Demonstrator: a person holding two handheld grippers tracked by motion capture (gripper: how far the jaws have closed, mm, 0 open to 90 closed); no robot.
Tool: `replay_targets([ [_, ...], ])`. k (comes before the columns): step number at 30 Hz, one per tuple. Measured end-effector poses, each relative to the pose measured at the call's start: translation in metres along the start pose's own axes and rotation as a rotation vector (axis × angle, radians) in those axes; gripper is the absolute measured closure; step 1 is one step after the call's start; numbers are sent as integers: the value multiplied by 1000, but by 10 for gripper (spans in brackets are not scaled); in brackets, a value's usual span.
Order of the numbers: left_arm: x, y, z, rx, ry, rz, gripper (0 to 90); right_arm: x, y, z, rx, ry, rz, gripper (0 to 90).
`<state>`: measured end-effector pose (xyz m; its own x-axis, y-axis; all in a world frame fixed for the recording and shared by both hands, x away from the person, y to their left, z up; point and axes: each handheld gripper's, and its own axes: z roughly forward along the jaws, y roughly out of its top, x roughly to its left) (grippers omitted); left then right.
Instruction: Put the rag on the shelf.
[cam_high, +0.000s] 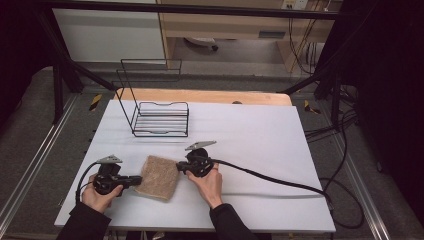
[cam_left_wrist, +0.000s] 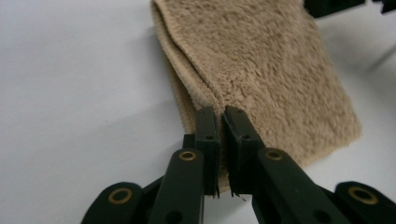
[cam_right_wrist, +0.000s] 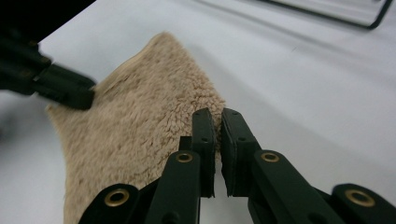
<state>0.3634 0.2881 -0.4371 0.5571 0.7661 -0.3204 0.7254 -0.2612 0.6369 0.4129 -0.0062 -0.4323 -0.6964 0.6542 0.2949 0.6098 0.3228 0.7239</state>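
Beige and fluffy, a folded towel (cam_high: 158, 177) lies flat on the near part of the white table (cam_high: 260, 150), between our two hands. We hold a black gripper in each hand. Our left gripper (cam_high: 134, 181) reaches in from the towel's left edge, and in the left gripper view its jaws are closed tight on the towel's (cam_left_wrist: 261, 70) layered edge, pinching the fold where two plies meet. Our right gripper (cam_high: 181, 167) sits at the towel's upper right corner; in the right gripper view its jaws are nearly together on the edge of the towel (cam_right_wrist: 140, 126), with pile pressed between the pads (cam_right_wrist: 204, 135). A black wire rack (cam_high: 160, 117) stands well apart, farther back on the table, and a thick cable (cam_high: 280, 182) trails off to the right.

We judge the risks this way: the right grip bites only the very corner, so the pile could slip out once we lift. The left jaws may have caught just one ply, letting the fold fall open. If the two hands pull apart unevenly, the towel would twist or drag across the table
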Motion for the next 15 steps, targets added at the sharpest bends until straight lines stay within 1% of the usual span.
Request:
replay_targets([
  [1, -5, 0, 2, -3, -1, 2, 833, -4, 3, 0, -7, -10, -18, 846],
  [2, -12, -1, 7, 0, 46, 43, 822, -6, 5, 2, -10, -20, -27, 842],
  [3, -12, -1, 7, 0, 46, 43, 806, -6, 5, 2, -10, -20, -27, 842],
  [4, -15, -1, 8, 5, 76, 64, 780, -12, 4, 8, 5, -35, -42, 830],
  [5, -17, -1, 9, 4, 95, 80, 780, -12, 4, 8, 5, -35, -42, 830],
  [6, -17, 1, 8, -14, 129, 97, 711, -14, 1, 13, 19, -63, -66, 789],
  [7, -17, 1, 8, -14, 129, 97, 671, -14, -1, 15, 15, -79, -88, 759],
  [8, -14, 5, 6, -47, 155, 109, 620, -14, -2, 15, 7, -83, -103, 725],
  [9, -13, 7, 5, -57, 174, 108, 560, -14, -2, 13, -9, -88, -114, 677],
  [10, -13, 7, 5, -57, 174, 108, 516, -13, -1, 10, -25, -94, -119, 646],
  [11, -10, 11, 4, -66, 183, 109, 516, -13, -1, 10, -25, -94, -119, 646],
  [12, -5, 18, 3, -82, 188, 102, 412, -12, 2, 2, -53, -101, -133, 551],
  [13, -5, 18, 3, -82, 188, 102, 382, -12, 2, 2, -53, -101, -133, 551],
  [14, -3, 22, 3, -85, 191, 100, 382, -12, 4, -3, -68, -106, -134, 516],
  [15, -2, 26, 4, -86, 189, 101, 349, -12, 5, -7, -76, -104, -132, 462],
])
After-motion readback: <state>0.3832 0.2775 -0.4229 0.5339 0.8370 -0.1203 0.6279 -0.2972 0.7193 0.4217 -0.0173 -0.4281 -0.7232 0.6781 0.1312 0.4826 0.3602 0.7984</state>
